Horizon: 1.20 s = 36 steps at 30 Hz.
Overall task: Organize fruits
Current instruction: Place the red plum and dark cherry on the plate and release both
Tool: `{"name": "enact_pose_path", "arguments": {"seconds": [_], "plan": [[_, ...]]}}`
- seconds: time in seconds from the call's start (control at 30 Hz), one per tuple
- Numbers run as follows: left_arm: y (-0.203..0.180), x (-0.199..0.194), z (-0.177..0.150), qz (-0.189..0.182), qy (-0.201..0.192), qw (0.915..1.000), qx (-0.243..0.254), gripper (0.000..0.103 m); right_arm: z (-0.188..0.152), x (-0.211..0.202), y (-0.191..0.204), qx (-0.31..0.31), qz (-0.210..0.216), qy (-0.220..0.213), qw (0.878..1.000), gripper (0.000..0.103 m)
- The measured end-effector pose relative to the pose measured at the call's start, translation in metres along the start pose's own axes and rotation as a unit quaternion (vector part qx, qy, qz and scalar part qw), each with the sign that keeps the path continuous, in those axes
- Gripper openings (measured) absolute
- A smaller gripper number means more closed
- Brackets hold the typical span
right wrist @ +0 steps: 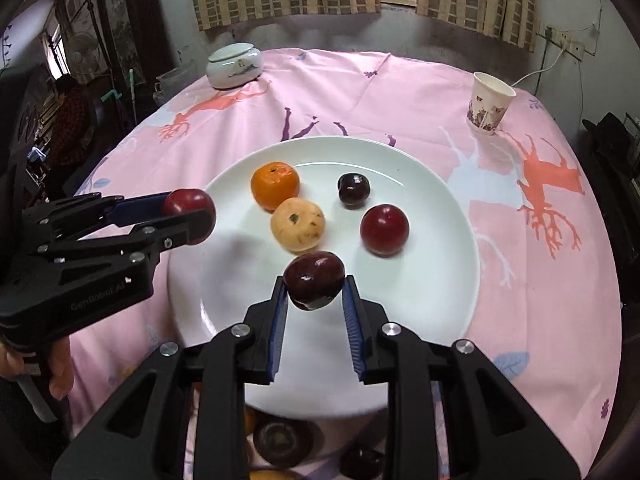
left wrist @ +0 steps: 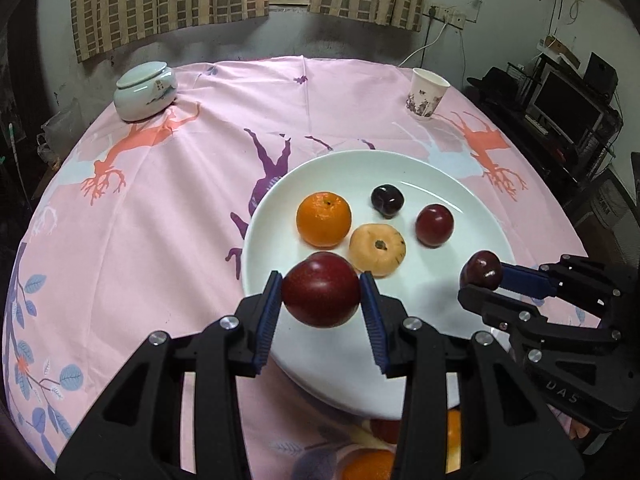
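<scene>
Already four fruits lie on the white plate (left wrist: 460,184) at frame centre, while the left gripper (left wrist: 322,294) clamps a red plum (left wrist: 320,290) and the right gripper (right wrist: 315,286) a darker plum (right wrist: 315,280) above its near rim, with more fruit (right wrist: 280,442) waiting at the bottom edge.

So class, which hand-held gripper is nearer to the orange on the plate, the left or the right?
Left. The left hand-held gripper, clamping a red plum, sits just in front of the orange. The right hand-held gripper, holding a darker plum, is farther across the plate.
</scene>
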State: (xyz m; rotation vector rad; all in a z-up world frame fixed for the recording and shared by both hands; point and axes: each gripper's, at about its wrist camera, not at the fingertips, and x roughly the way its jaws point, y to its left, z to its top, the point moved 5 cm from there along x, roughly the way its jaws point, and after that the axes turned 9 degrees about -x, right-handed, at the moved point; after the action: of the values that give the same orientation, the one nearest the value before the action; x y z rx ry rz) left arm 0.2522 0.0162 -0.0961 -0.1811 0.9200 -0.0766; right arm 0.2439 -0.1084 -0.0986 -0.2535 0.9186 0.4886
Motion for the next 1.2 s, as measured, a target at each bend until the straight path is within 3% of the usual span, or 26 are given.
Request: {"name": "enact_pose_path", "arguments": {"seconds": [0.37,0.4,0.47,0.53,0.6,0.77,1.03,1.1,1.2], "plan": [[0.0,0.023,0.008,0.002,0.008,1.0,-0.002,0.041,0.017,0.035,-0.01,0.003,-0.012,0.014,1.0,0.029],[-0.001,0.024,0.01,0.001,0.008,1.0,-0.003,0.041,0.018,0.036,-0.011,0.004,-0.014,0.013,1.0,0.031],[-0.002,0.026,0.012,0.003,0.007,1.0,-0.003,0.042,0.02,0.036,-0.015,0.007,-0.021,0.007,1.0,0.056],[-0.001,0.024,0.015,0.01,0.001,0.9999,-0.003,0.049,0.023,0.032,-0.019,0.005,-0.048,-0.003,0.999,0.061],[0.0,0.011,0.017,0.007,-0.014,0.9999,-0.006,0.073,0.023,0.026,-0.02,0.002,-0.058,-0.006,0.998,0.061],[0.002,-0.038,0.011,-0.009,-0.067,0.9976,-0.015,0.09,0.017,-0.004,-0.014,-0.003,-0.066,-0.022,0.998,0.066],[0.01,-0.101,-0.046,-0.01,-0.103,0.9945,-0.017,0.097,-0.035,-0.049,0.021,-0.024,-0.049,-0.015,0.998,0.069],[0.015,-0.107,-0.07,-0.019,-0.092,0.9952,-0.025,0.097,-0.056,-0.061,0.028,-0.022,-0.049,-0.015,0.998,0.073],[0.021,-0.111,-0.102,-0.009,-0.086,0.9957,-0.034,0.096,-0.092,-0.079,0.032,-0.01,-0.06,-0.021,0.998,0.09]]}}
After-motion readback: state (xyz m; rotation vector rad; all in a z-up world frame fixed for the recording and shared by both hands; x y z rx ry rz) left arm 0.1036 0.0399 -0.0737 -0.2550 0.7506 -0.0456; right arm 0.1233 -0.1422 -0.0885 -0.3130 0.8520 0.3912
